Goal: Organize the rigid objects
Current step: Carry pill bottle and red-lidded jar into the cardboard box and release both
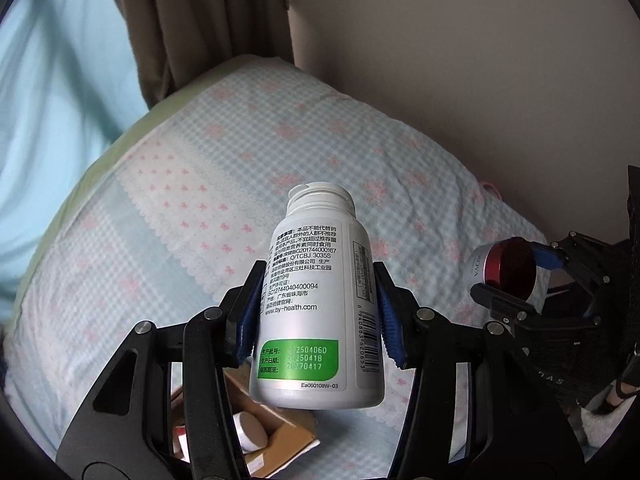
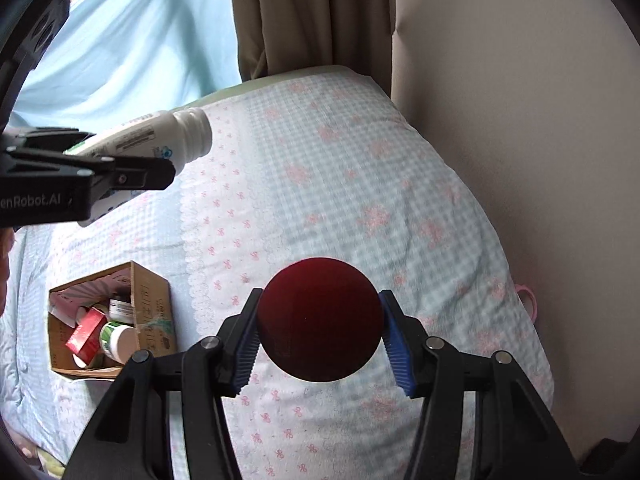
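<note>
**Both tools loaded up over the bed**

So the left tool (image 1: 318,312) has its blue pads (image 1: 249,320) clamped on either side of a white supplement bottle (image 1: 316,300). The bottle is up in the air above the bed (image 1: 180,184), cap end pointing away from the camera and tipped a bit, with the printed label and a green date panel facing the lens. From the right wrist view you can see the same bottle (image 2: 160,136) sticking out of that tool at upper left, angled over the checked quilt.

The right tool (image 2: 320,334) is gripping a round jar with a dark red lid (image 2: 318,320), pads pressed to both sides of it. From that camera you only get the red face, so the body is hidden. The left wrist view catches it from the side at the far right: red lid (image 1: 510,266) facing the camera, silvery body behind it, also held clear of the quilt.

Down on the bed there's an open cardboard box (image 2: 154,312) lying to the left, well apart from the jar. Inside it are a red carton (image 2: 86,334), a white bottle with a green band (image 2: 118,338) and a few other bits I can't make out.
</note>
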Action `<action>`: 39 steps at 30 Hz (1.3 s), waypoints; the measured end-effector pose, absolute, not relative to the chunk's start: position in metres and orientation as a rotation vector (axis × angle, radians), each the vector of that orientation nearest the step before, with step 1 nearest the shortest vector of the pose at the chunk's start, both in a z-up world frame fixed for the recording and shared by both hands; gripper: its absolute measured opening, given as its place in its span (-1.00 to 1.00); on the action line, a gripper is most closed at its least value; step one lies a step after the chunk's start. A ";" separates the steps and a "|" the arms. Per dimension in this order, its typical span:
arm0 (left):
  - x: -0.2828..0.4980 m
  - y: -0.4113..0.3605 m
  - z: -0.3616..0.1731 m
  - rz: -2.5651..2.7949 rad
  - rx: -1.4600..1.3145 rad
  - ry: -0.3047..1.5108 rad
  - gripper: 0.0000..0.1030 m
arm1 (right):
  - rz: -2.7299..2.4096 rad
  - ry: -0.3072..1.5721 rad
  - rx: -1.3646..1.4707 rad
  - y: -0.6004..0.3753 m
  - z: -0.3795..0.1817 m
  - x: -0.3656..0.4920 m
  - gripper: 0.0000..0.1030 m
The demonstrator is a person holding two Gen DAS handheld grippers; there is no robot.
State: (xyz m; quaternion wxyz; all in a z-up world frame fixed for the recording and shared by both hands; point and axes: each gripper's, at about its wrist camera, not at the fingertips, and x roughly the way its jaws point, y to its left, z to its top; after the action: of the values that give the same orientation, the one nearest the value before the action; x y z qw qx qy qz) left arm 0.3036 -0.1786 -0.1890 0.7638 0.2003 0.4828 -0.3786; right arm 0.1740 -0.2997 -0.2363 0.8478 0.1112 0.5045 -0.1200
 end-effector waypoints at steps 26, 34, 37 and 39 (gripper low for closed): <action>0.258 0.191 -0.229 -0.314 0.083 1.120 -0.09 | 0.152 1.176 0.144 -0.041 -0.221 0.234 0.00; 0.280 0.203 -0.308 -0.243 -0.008 1.279 -0.09 | 0.234 1.305 0.032 -0.020 -0.284 0.260 0.00; 0.293 0.197 -0.330 -0.238 0.004 1.332 -0.09 | 0.242 1.351 0.021 -0.019 -0.303 0.274 0.00; 0.302 0.194 -0.341 -0.236 -0.005 1.363 -0.09 | 0.247 1.383 0.020 -0.019 -0.314 0.283 0.00</action>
State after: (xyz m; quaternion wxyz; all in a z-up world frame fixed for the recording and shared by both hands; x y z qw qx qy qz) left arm 0.3020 0.1943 -0.3412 0.7701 -0.0024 0.6286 -0.1086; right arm 0.2828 -0.0195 -0.3141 0.7632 0.0094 0.6359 0.1138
